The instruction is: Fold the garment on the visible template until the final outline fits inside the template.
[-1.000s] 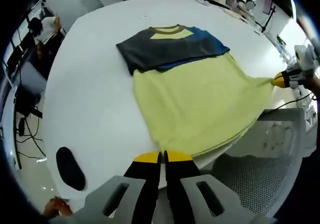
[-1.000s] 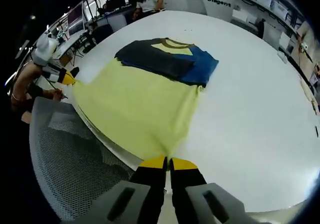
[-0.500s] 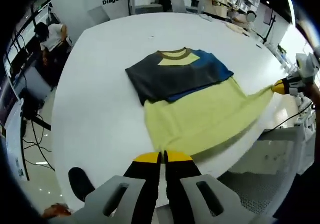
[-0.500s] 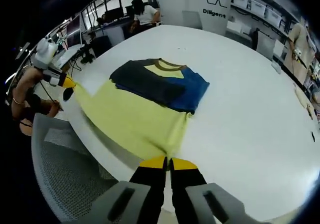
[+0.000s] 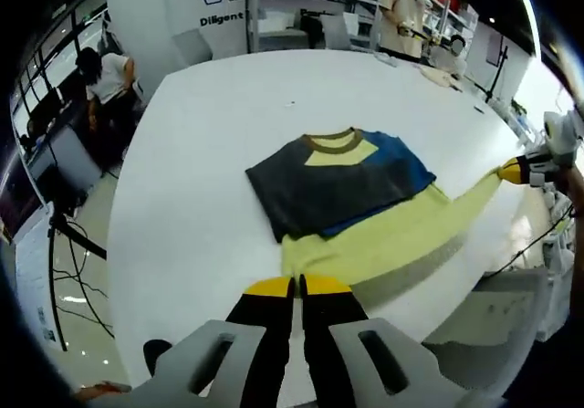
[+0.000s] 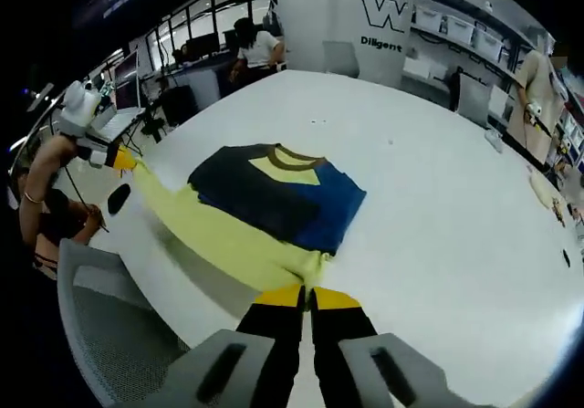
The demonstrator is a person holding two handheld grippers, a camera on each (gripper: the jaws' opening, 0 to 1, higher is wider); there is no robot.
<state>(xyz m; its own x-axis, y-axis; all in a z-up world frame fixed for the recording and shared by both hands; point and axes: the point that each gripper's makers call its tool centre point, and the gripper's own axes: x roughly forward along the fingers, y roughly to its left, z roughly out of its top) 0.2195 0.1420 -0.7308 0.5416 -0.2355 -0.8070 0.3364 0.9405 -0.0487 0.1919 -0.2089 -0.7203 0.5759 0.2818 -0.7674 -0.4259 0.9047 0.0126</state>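
A round white table (image 5: 201, 152) carries the garment (image 5: 342, 184), a T-shirt with dark grey and blue folded sleeves, a brown collar and a yellow body. The collar end lies flat near the table's middle. The yellow hem is lifted off the table and stretched between two grippers. The left gripper (image 5: 299, 287) has its jaws closed on one hem corner. The right gripper (image 6: 307, 297) has its jaws pinched on the other corner. No template outline can be made out on the table. Likely risks: uneven tension could drag the flat collar end across the table, or a corner could slip free, leaving a crooked fold.
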